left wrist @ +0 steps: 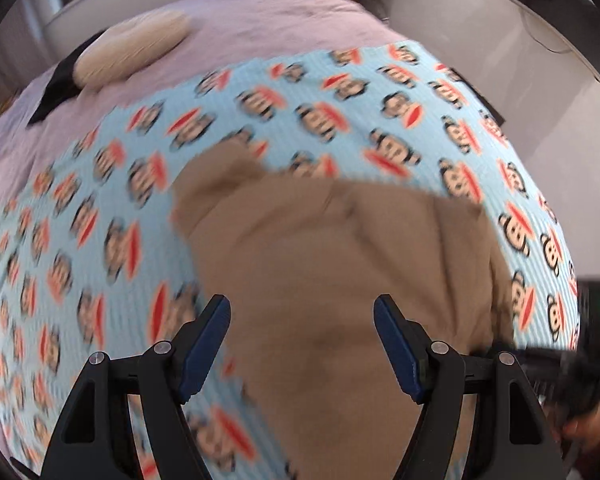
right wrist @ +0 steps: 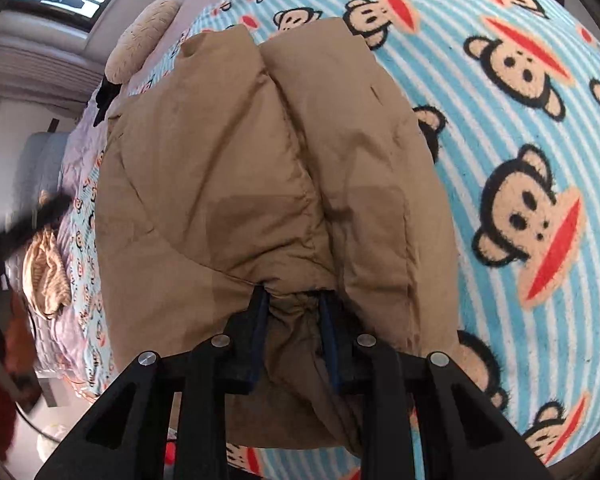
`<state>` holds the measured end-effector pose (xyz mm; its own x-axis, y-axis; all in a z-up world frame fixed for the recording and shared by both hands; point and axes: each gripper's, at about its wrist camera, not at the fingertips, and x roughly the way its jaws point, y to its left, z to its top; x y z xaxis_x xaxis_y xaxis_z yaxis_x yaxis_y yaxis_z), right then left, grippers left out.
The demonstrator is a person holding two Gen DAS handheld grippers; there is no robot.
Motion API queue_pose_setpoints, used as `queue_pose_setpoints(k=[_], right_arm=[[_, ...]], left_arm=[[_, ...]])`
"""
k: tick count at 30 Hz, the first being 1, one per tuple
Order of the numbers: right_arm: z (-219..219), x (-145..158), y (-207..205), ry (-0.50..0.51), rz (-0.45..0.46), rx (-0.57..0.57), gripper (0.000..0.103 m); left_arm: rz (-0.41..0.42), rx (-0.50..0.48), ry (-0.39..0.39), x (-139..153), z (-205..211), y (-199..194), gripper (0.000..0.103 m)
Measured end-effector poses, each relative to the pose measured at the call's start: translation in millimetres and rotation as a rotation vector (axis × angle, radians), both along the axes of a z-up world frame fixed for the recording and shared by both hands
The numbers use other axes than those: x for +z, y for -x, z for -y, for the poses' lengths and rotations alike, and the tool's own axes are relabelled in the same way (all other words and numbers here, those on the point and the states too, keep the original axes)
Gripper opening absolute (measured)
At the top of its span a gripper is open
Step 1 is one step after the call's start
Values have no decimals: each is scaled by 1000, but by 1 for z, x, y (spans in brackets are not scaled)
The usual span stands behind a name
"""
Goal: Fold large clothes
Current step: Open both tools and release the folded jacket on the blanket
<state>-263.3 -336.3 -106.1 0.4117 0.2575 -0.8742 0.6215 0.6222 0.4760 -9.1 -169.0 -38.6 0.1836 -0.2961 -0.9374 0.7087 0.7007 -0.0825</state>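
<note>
A tan padded jacket (left wrist: 320,248) lies folded lengthwise on a blue striped monkey-print blanket (left wrist: 300,92) that covers a bed. My left gripper (left wrist: 300,304) hovers over the jacket's near part, jaws wide open, nothing between the blue pads. In the right wrist view the jacket (right wrist: 240,160) stretches away from me in two puffy halves. My right gripper (right wrist: 292,296) is shut on a bunched fold at the jacket's near edge. The right gripper's dark body (left wrist: 580,360) shows blurred at the left view's right edge.
A cream pillow (left wrist: 132,48) and a black cloth (left wrist: 56,88) lie on the lilac sheet (left wrist: 260,12) at the bed's far end. A beige knitted garment (right wrist: 46,276) sits near the bed's left edge. The monkey blanket (right wrist: 500,120) spreads to the right.
</note>
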Motion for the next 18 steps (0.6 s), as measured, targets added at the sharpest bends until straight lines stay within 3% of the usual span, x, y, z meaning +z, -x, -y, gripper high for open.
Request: queue_pose_setpoints(k=[5, 9, 10, 17, 18], right_arm=[[3, 2, -5, -14, -22, 2, 30], [-6, 9, -7, 1, -49, 4, 34], [-7, 8, -11, 4, -54, 3, 37], [-17, 23, -17, 57, -87, -11, 51], [-19, 26, -18, 59, -89, -19, 57]], left_arm=[[-70, 116, -36, -12, -50, 20, 75], [-97, 196, -8, -15, -76, 32, 101], [-102, 207, 2, -15, -81, 34, 102], [-139, 219, 14, -19, -102, 33, 102], [-140, 216, 17, -21, -105, 32, 102]])
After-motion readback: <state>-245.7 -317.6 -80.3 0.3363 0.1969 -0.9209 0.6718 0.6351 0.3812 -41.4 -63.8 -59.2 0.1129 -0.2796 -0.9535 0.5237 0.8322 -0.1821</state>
